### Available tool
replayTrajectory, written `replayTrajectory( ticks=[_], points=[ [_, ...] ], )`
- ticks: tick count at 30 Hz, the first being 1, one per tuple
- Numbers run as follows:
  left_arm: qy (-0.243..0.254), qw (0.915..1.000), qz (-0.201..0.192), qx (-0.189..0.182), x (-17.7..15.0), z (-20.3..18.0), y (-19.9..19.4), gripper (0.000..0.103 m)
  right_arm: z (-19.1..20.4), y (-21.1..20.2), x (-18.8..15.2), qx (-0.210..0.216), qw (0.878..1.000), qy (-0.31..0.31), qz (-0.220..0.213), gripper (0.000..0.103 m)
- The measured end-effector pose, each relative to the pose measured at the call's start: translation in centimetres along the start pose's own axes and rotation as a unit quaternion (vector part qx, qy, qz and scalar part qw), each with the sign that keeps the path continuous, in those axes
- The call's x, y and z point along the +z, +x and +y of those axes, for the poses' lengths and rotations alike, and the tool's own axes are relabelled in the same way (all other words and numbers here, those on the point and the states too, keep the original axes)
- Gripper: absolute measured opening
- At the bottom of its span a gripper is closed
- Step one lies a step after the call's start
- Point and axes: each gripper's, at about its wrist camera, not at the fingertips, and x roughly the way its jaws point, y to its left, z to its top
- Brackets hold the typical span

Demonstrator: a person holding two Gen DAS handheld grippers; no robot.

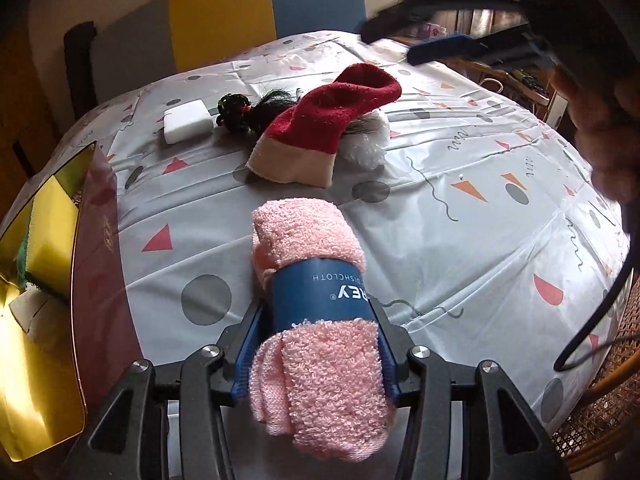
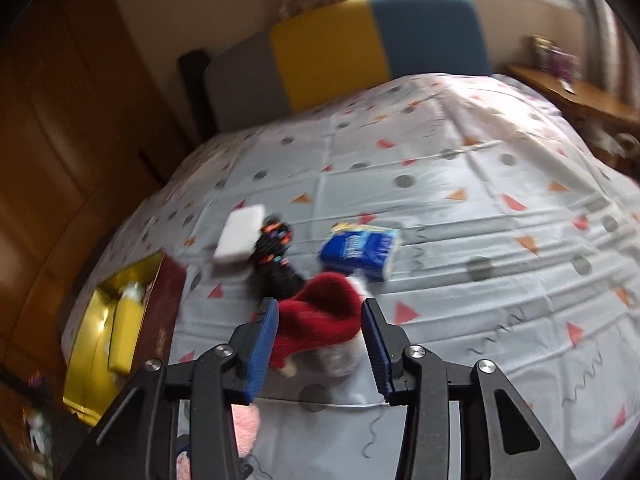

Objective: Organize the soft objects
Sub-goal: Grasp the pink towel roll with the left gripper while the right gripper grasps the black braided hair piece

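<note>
Two grippers: both are seen over a white plastic tablecloth (image 1: 460, 208) printed with grey dots and red and orange triangles.
Left gripper (image 1: 316, 340): its blue pads are clamped on a rolled pink terry dishcloth (image 1: 316, 380) with a blue paper band, which is held between the fingers and extends toward 12 o'clock.
Right gripper (image 2: 320, 344): its fingers are apart, with a red fuzzy sock with a cream cuff (image 2: 320, 320) lying between them on the cloth; contact cannot be told through the blur.
Box: a gold-lined maroon cardboard box (image 1: 96, 240) is seen at 9 o'clock, with a yellow sponge (image 1: 52, 236) inside.
Other items: a white foam block (image 1: 186, 121), a black hairpiece with beads (image 1: 248, 114) and a blue tissue packet (image 2: 360, 252) lie at 12 o'clock.
</note>
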Motion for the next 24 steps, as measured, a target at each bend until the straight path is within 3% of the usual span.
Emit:
replayTrajectory(
  ticks=[5, 7, 8, 15, 17, 19, 21, 24],
  points=[
    [-0.008, 0.9999, -0.005, -0.014, -0.2, 0.5, 0.1, 0.05, 4.1, 3.5, 2.5, 0.027, 0.995, -0.079, 0.056, 0.045],
    [-0.014, 0.9997, -0.004, -0.019, -0.1, 0.7, 0.2, 0.049, 5.7, 6.0, 3.6, 0.026, 0.99, -0.105, 0.086, 0.062],
    [-0.016, 0.9996, -0.005, -0.021, -0.2, 0.8, 0.2, 0.049, 6.2, 7.2, 4.0, 0.026, 0.988, -0.114, 0.099, 0.064],
    [-0.026, 0.9991, -0.009, -0.031, -0.2, 1.1, 0.2, 0.05, 8.0, 16.3, 5.3, -0.03, 0.969, -0.157, 0.186, 0.067],
    [-0.027, 0.999, -0.011, -0.033, -0.3, 1.2, 0.2, 0.05, 8.1, 18.5, 5.1, -0.044, 0.964, -0.164, 0.204, 0.065],
    [-0.028, 0.999, -0.012, -0.034, -0.3, 1.2, 0.3, 0.05, 8.1, 19.6, 4.7, -0.064, 0.961, -0.168, 0.21, 0.03],
    [-0.03, 0.9989, -0.014, -0.035, -0.4, 1.3, 0.1, 0.05, 8.1, 19.3, 4.7, -0.07, 0.964, -0.163, 0.198, 0.027],
    [-0.037, 0.9985, -0.017, -0.037, -0.5, 1.4, 0.1, 0.049, 8.4, 15.9, 5.7, -0.057, 0.976, -0.154, 0.144, 0.027]
  ],
)
